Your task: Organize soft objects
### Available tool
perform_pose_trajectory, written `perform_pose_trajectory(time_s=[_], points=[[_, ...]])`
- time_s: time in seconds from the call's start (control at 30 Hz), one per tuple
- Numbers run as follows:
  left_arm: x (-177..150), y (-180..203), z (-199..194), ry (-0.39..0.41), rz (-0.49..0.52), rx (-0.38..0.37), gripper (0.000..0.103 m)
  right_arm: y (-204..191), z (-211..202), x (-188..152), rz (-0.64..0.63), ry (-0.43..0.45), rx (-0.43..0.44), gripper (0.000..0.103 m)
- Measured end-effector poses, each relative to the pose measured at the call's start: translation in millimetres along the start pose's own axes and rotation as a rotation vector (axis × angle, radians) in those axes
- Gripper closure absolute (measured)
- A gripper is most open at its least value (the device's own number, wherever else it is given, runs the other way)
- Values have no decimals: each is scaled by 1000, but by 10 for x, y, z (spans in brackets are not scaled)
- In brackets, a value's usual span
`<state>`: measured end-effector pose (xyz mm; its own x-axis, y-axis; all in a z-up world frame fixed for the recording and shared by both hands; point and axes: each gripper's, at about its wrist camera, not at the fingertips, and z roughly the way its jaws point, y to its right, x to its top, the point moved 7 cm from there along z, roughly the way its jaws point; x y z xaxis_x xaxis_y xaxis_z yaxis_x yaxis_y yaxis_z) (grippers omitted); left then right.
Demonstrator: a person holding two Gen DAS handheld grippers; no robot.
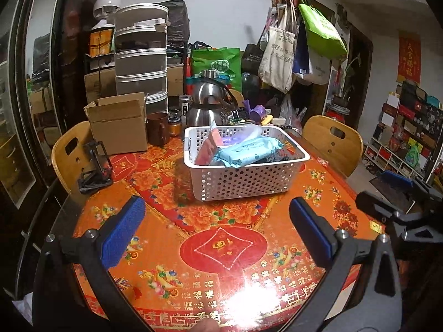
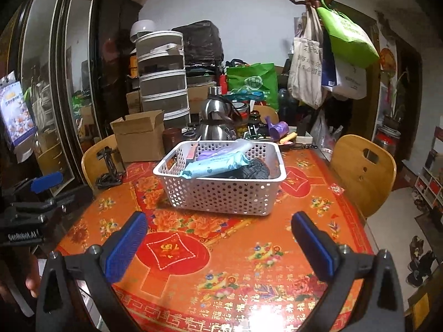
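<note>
Across the middle of the room a round table (image 1: pixel 171 262) is sitting under a glossy red-and-orange cloth, with a wooden chair (image 1: pixel 332 146) pushed in at its far right edge and another (image 1: pixel 69 155) at its far left edge. Along the table's far edge a cardboard box (image 1: pixel 119 127) is standing with its flaps up, a steel kettle (image 1: pixel 207 102) is standing right of it, and a brown mug (image 1: pixel 157 128) is sitting between the two.

Toward the far side of the table, in from the edge and just in front of the kettle, a white perforated basket (image 1: pixel 243 182) is resting on the cloth. The soft things are lying inside it — a light-blue pack of wipes (image 1: pixel 246 152) is slanting across the top, a dark knitted item (image 2: pixel 252 170) is bunching at the right end, and a pale purple packet (image 2: pixel 218 149) is leaning behind the pack. A red-printed flat packet (image 1: pixel 207 144) is standing tilted at the left end.

Over the near edge of the table both grippers are hovering, well apart from the basket. The left gripper (image 1: pixel 217 229) is holding its blue pads spread wide with only cloth showing between them. The right gripper (image 2: pixel 218 242) is doing the same — jaws fully apart, nothing between the pads.
</note>
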<state>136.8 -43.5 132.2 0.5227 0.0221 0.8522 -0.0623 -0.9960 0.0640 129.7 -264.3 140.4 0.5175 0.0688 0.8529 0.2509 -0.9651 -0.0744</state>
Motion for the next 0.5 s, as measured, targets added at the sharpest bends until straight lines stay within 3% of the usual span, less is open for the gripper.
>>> perform_pose_trajectory(time_s=[0.5], points=[[-7, 82, 124, -23, 10, 3, 0, 113, 21, -7, 24, -3, -28, 0]])
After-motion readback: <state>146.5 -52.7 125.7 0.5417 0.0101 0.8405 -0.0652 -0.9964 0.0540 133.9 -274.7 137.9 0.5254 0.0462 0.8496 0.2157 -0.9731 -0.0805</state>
